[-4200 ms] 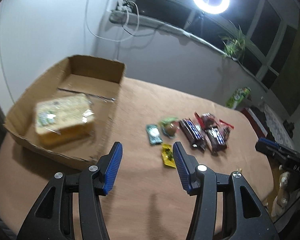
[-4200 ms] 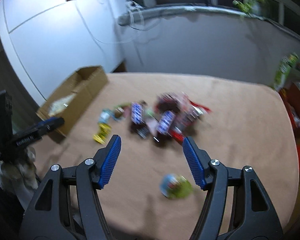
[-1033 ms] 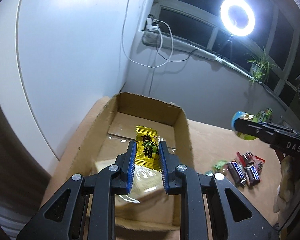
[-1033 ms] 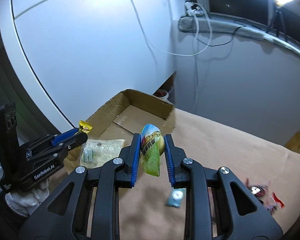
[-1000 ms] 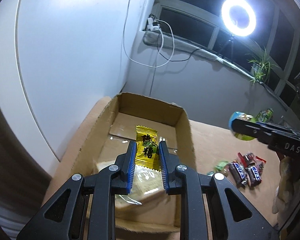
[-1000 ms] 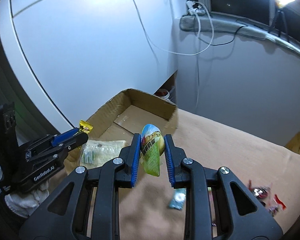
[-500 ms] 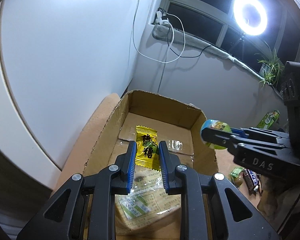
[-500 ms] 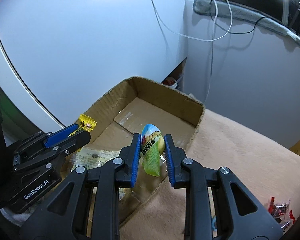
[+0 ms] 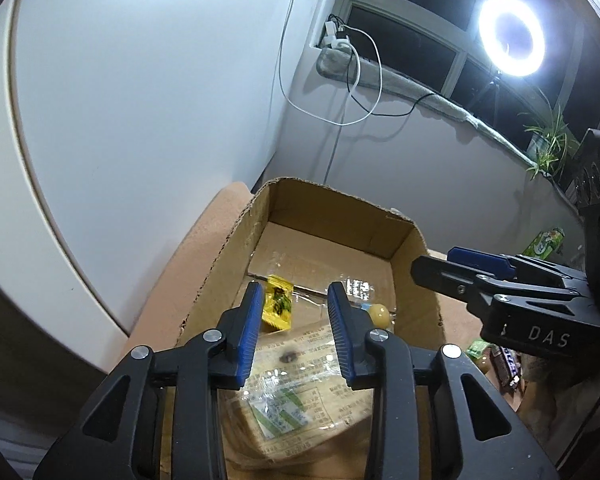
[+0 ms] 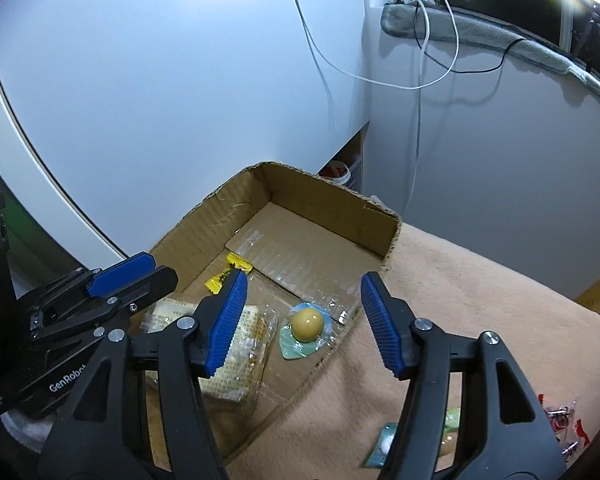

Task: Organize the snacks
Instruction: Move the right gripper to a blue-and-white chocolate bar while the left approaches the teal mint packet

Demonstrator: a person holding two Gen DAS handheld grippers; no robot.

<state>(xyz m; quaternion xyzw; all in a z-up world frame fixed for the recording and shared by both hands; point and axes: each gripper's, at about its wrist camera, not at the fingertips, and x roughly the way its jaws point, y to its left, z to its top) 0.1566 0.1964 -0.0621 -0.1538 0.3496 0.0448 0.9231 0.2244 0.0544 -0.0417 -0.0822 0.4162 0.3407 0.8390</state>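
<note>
Two snacks just dropped into the box (image 10: 332, 204).
Left gripper (image 9: 294, 332) opening, narrow gap, candy (image 9: 277, 307) released, lower centre; right gripper (image 10: 300, 322) opening wide, egg pack (image 10: 306, 330) on floor. More snacks (image 10: 560, 432) remain lower right.

box (image 10: 384, 232) on table (image 10: 480, 296), against wall | in box: candy packet (image 10: 224, 274) toward left wall, egg pack (image 10: 306, 330) near right wall, bread bag (image 10: 236, 350) at near end | left tool (image 9: 294, 330) and right tool (image 10: 300, 322) above box, jaws opening, nothing between | loose snacks (image 9: 500, 360) on table right of box
</note>
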